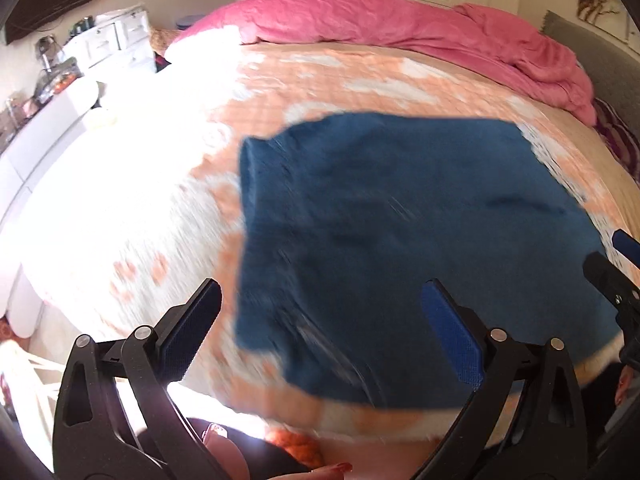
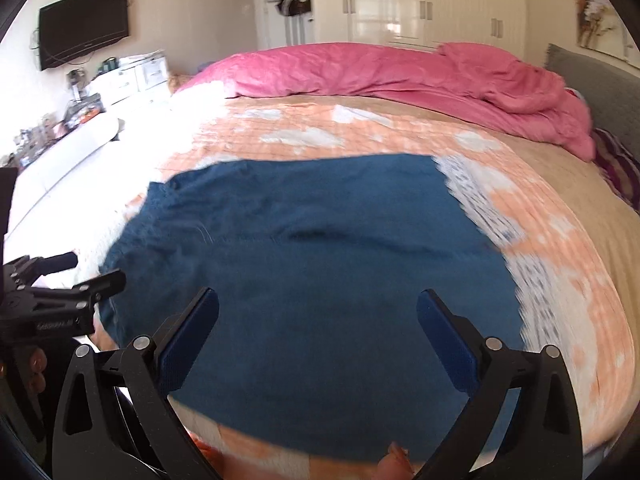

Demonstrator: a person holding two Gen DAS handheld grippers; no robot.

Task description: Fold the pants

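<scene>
Lying flat on the bed (image 2: 540, 248), the blue pants (image 2: 312, 264) are folded into a broad rectangle on the peach-and-white quilt. Your left tool (image 1: 320, 320) hangs released over their left part, its fingers spread wide and gripping nothing. Your right tool (image 2: 318, 320) is likewise released above the cloth. A pink duvet (image 2: 400, 72) is heaped along the far side.

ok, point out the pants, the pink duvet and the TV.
pants (image 2: 304, 280), right wrist view, middle of the blue fabric.
pink duvet (image 2: 400, 72), right wrist view, crumpled top.
TV (image 2: 84, 26), right wrist view, screen centre.
</scene>
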